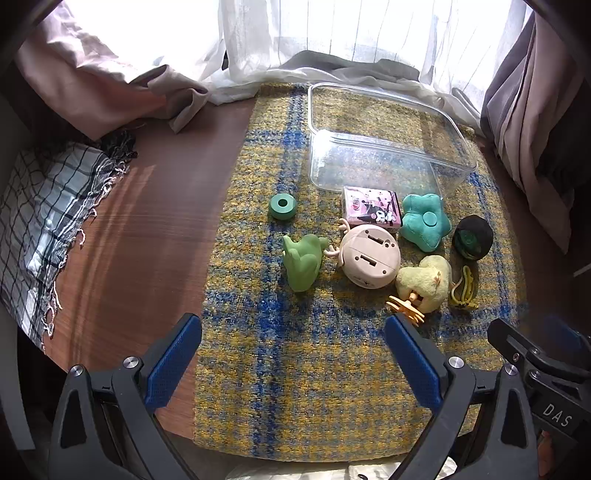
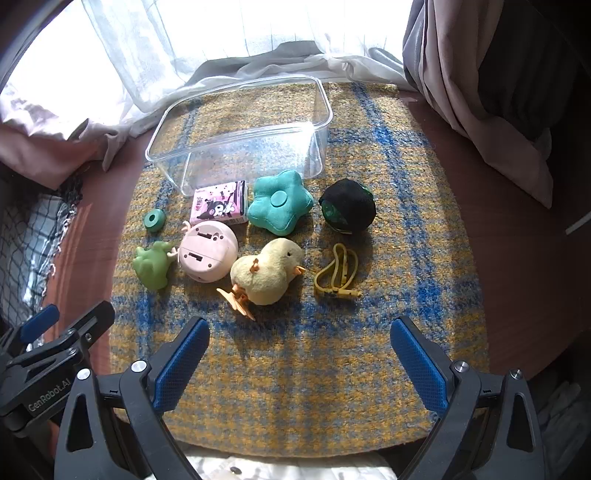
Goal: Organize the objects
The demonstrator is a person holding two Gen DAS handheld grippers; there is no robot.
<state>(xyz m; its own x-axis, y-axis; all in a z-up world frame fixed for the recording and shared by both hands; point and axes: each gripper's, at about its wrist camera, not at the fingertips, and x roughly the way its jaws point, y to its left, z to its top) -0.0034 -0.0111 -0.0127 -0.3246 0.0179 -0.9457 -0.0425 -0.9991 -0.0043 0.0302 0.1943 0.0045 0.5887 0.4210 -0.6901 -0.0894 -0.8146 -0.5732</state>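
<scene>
A clear plastic bin [image 1: 461, 146] [image 2: 236, 136] stands empty at the back of a yellow-and-blue mat [image 1: 295, 369] [image 2: 295, 369]. In front of it lie a green ring [image 1: 282, 206] [image 2: 154, 220], a green rubber toy [image 1: 303, 262] [image 2: 152, 266], a round pink device [image 1: 369, 256] [image 2: 208, 251], a pink card box [image 1: 371, 205] [image 2: 219, 203], a teal star cushion [image 1: 424, 221] [image 2: 279, 203], a black-green ball [image 1: 472, 238] [image 2: 347, 210], a yellow chick [image 1: 424, 282] [image 2: 267, 271] and a yellow cord [image 1: 463, 288] [image 2: 336, 275]. My left gripper [image 1: 293, 328] and right gripper [image 2: 301, 330] are open, empty, hovering short of the toys.
The mat lies on a brown wooden table [image 1: 140, 229] [image 2: 517, 266]. White curtains [image 1: 332, 29] and pink-grey drapes [image 2: 480, 92] hang behind. A checked cloth [image 1: 44, 229] lies at the left edge. The right gripper's body [image 1: 546, 369] shows at right in the left wrist view.
</scene>
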